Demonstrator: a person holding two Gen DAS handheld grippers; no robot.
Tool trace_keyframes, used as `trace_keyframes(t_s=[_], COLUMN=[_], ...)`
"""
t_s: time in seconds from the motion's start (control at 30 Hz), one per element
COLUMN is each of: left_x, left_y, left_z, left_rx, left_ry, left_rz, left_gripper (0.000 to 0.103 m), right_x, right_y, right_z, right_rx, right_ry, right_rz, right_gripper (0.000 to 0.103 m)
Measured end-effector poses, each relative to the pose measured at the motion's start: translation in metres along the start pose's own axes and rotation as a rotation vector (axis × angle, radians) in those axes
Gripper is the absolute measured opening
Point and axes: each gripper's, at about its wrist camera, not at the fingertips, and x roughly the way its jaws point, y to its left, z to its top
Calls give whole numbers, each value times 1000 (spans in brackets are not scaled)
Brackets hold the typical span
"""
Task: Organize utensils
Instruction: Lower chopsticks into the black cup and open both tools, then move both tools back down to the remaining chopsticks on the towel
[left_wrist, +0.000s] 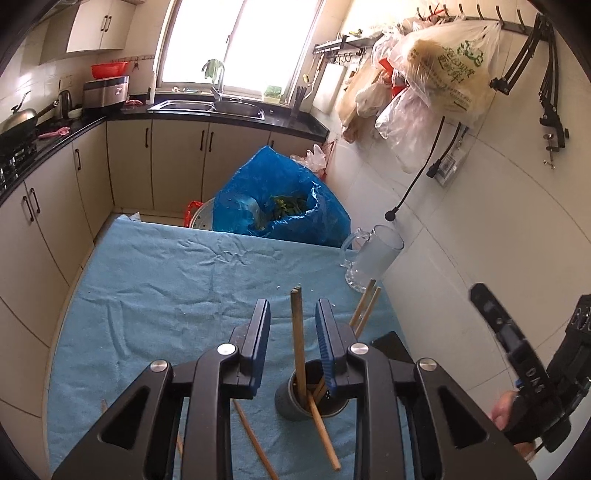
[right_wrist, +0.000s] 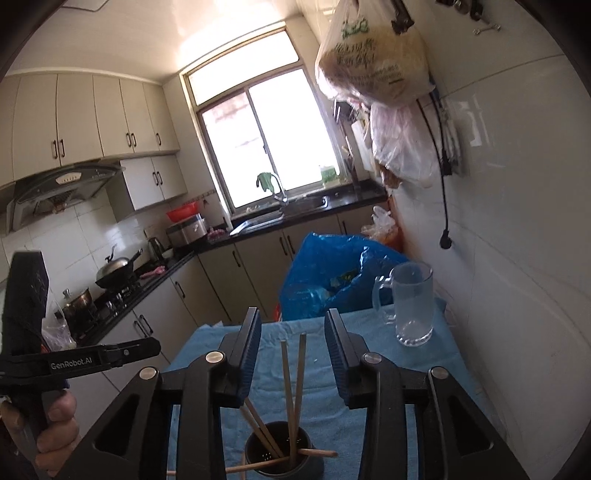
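Grippers: two — left gripper (left_wrist: 292, 314) and right gripper (right_wrist: 291, 332), both with jaws spread, neither pinching anything.
Holder: one dark perforated utensil holder (right_wrist: 284, 456), upright on the blue cloth (left_wrist: 166, 280) near the table's near edge, toward the right side.
Chopsticks in holder: at least four wooden chopsticks (right_wrist: 297, 376) — two stand near upright, others lean over the rim.
Chopsticks on cloth: one loose chopstick (left_wrist: 255, 439) lies just left of the holder; count beyond that unclear.
Mug: one glass mug (right_wrist: 410, 306), upright at the far right corner, beside the wall.
Blue bag: one blue bag (left_wrist: 280, 199) past the far edge.
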Motion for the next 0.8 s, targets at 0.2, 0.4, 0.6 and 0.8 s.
trace_keyframes(t_s=[0.2, 0.4, 0.6, 0.8], left_x=[-28, -42, -34, -12], left_y=[29, 78, 124, 163], left_z=[-16, -58, -105, -145], left_rx=[-41, -100, -179, -260], left_ry=[-27, 9, 105, 224], left_rz=[27, 87, 141, 180], left_gripper=[25, 25, 25, 25], right_x=[-43, -63, -42, -15], right_y=[-7, 5, 31, 51], right_z=[-10, -59, -121, -166], right_rx=[40, -13, -75, -128], right_ry=[-37, 62, 251, 391], right_rz=[43, 122, 159, 172], right_gripper=[39, 39, 39, 39])
